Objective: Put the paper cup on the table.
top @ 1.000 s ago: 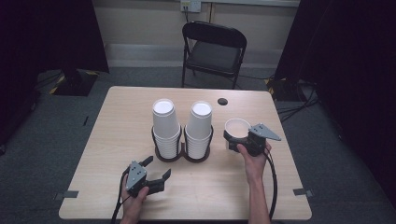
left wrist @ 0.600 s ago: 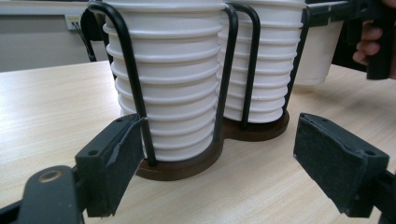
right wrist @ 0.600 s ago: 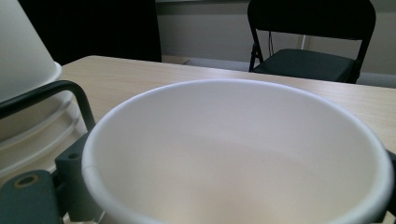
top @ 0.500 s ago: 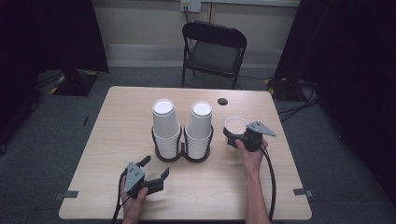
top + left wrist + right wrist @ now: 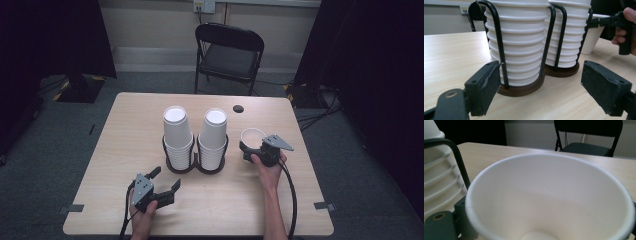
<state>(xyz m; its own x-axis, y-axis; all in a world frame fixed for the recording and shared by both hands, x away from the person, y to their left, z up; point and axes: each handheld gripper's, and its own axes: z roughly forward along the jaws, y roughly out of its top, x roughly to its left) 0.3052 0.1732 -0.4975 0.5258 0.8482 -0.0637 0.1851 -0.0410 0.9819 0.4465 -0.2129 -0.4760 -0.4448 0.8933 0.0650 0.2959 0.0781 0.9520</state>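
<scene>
Table [image 5: 125, 125]: 2 cup stacks [image 5: 196, 132] between tools, chair [image 5: 227, 50] behind.

Even overhead light on table [image 5: 125, 150], dark surroundings; near cup [image 5: 554, 200] soft, out of focus; faint shadows

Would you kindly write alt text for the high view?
A person's right gripper holds a single white paper cup beside a black two-slot holder with two stacks of cups on a wooden table. The left gripper rests open near the front edge.
</scene>
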